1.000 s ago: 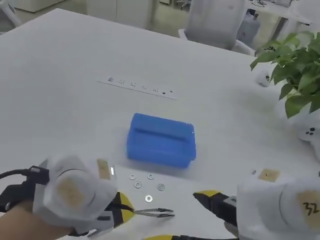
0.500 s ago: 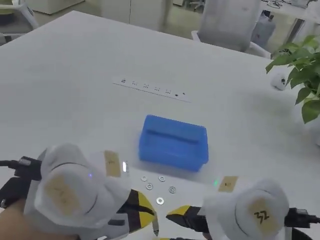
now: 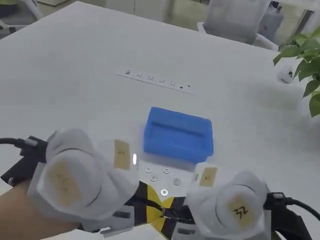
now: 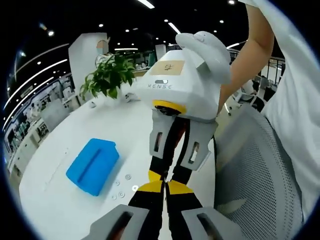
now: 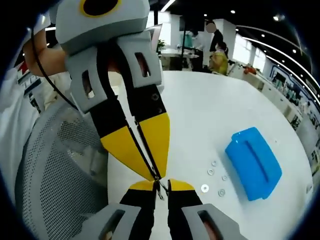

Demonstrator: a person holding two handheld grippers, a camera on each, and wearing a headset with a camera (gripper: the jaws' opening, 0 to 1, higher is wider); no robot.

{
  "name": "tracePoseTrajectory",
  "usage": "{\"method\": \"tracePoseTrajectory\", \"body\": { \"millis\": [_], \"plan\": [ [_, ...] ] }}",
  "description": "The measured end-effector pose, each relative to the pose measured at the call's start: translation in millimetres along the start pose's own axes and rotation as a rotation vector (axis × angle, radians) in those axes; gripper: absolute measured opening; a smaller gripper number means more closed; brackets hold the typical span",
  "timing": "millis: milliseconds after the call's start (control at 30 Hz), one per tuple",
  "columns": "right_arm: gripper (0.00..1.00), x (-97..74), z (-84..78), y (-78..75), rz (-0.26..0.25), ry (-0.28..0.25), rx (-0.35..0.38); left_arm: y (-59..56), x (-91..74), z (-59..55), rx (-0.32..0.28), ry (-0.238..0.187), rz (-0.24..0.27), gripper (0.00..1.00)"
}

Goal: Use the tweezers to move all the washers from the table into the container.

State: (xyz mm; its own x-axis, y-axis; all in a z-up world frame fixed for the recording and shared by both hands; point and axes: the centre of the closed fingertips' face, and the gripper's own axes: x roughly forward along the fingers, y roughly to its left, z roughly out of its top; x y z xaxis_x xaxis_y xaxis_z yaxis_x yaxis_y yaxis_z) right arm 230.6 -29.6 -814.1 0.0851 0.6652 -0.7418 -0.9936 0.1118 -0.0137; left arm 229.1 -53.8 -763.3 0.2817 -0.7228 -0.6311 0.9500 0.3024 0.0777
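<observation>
Counted five small silver washers [image 3: 164,192] on open white counter [image 3: 75,60], near blue container [image 3: 178,134]. Found left tongs [image 5: 155,176] clamping tweezers [image 5: 143,146]; right tongs [image 5: 160,186] nearly closed, grip unclear.

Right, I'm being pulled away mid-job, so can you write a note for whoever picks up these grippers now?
Left claw: shut on the tweezers, which point at the right claw.
Right claw: its jaws are nearly together around the tweezers' tip; I cannot tell whether it grips them.
Things: five washers lie loose on the table, on the near side of the blue container.
Done: the tweezers are off the table and between the claws.
Left: settle the tweezers in one claw, then carry each of the five washers into the container.
</observation>
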Motion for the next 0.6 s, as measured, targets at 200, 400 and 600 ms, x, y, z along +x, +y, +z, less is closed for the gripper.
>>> {"method": "tracePoseTrajectory", "body": {
  "millis": [200,400,600],
  "plan": [
    [0.03,-2.6,1.3,-3.7,-0.023,0.005,-0.036,5.8,-2.7,2.0,-0.03,-0.037,0.077,0.0],
    [0.02,-10.8,6.0,-17.2,-0.051,-0.023,0.028,13.4,-18.6,1.2,-0.311,-0.152,0.172,0.21],
    [0.02,-23.7,18.8,-48.5,-0.119,-0.083,0.112,21.6,-45.4,-22.5,-0.403,-0.14,0.34,0.41]
  ]
}}
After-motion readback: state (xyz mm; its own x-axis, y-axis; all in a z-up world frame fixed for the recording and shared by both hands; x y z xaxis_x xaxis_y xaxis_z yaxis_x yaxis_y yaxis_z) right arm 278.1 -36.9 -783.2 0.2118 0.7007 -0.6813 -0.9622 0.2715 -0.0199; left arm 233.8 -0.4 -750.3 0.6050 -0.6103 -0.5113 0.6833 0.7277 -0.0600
